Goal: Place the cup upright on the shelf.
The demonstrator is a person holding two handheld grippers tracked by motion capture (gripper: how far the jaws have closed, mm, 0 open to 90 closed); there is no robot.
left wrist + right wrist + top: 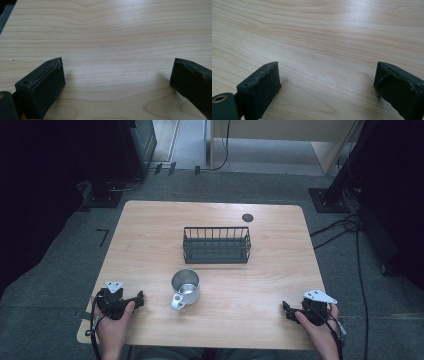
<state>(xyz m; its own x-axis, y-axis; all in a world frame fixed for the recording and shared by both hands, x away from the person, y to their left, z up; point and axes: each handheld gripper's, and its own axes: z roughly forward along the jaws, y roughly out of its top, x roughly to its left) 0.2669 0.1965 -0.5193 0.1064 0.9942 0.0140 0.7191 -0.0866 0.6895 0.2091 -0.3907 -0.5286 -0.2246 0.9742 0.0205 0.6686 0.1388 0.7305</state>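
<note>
A pale wood-grain rectangular surface (150, 235) carries three things of note, and the shiny metal mug with a white handle (185, 288) serves as the landmark. The mug stands upright with its mouth open to the camera and its handle turned toward the person's edge of the surface. Just beyond the mug, farther from the person, sits a black wire rectangular basket (216, 244), apart from the mug and not touching it. A small dark round disc (247, 217) lies farther still, past the basket toward the far right.

The left tool (138, 299) rests low at the surface, left of the mug and slightly nearer the person, held in the person's left hand (114, 317) with the forearm entering from the bottom edge. Its jaws point toward the mug. In the left gripper view the left tool (117, 75) has its jaws spread wide with bare wood between them.

The right tool (289, 311) lies well to the right of the mug, near the person's edge, gripped by the right hand (320, 322). Its jaws point back toward the mug. In the right gripper view the right tool (327, 77) stands wide as well, with bare wood between its jaws.
</note>
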